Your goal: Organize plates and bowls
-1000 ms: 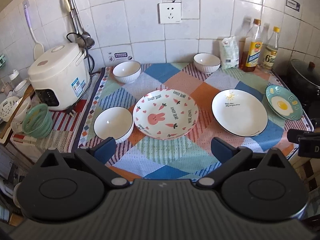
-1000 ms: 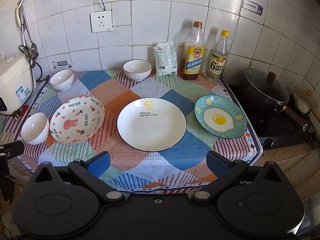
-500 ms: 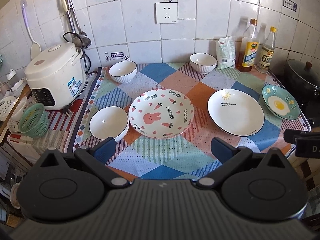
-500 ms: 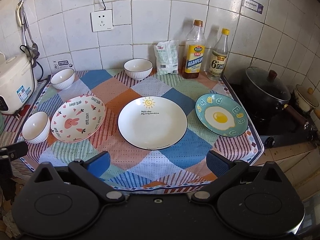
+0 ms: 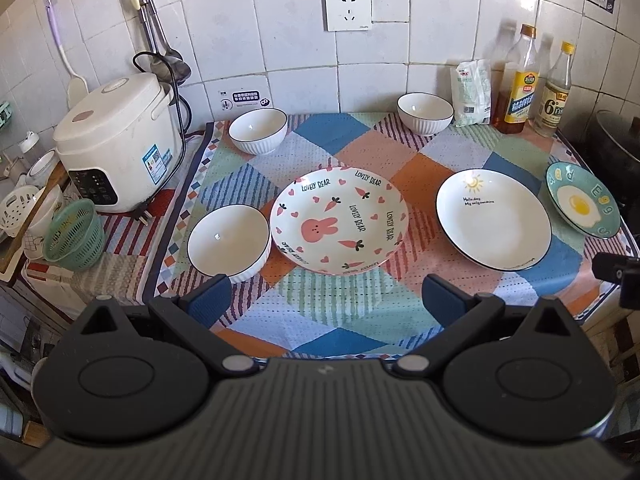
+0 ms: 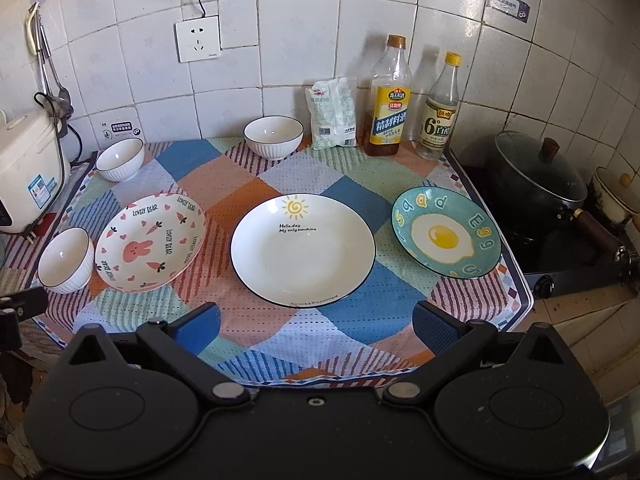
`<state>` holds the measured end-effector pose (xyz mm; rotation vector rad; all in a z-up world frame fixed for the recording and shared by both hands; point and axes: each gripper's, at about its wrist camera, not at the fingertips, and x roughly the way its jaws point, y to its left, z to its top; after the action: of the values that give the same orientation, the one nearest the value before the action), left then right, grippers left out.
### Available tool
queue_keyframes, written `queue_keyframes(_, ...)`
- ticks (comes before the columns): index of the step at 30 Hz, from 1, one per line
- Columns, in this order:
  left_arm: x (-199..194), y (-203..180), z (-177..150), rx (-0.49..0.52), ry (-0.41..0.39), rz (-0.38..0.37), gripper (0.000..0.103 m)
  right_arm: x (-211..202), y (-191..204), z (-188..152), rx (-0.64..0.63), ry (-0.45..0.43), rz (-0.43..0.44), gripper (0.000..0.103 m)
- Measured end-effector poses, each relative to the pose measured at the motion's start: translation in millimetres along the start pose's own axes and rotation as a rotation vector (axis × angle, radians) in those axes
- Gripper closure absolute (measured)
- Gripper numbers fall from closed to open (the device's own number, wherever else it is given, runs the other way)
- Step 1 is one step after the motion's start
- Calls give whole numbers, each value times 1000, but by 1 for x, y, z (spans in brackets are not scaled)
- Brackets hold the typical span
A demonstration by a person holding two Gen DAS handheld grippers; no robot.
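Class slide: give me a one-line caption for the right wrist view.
Open right tool hovers before white sun-print plate, between pink rabbit-print plate and teal fried-egg plate.

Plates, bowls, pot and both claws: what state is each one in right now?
Rabbit plate: empty, flat.
Sun plate: empty, flat.
Egg plate: empty, flat.
Three bowls: upright, empty, unstacked.
Pot: lid on.
Left claw: open, empty.
Right claw: open, empty.
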<state>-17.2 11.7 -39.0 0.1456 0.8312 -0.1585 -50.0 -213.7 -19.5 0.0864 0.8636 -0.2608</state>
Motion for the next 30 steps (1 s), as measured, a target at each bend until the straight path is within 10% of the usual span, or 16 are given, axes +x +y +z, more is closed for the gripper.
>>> queue_keyframes(11,30,-17,31,-11,4,-136,3,12,-26,10,-1,-212,101,0)
queue_keyframes(30,182,-84,72,4,150,-358,32,188,-99,23,156,116,270,22)
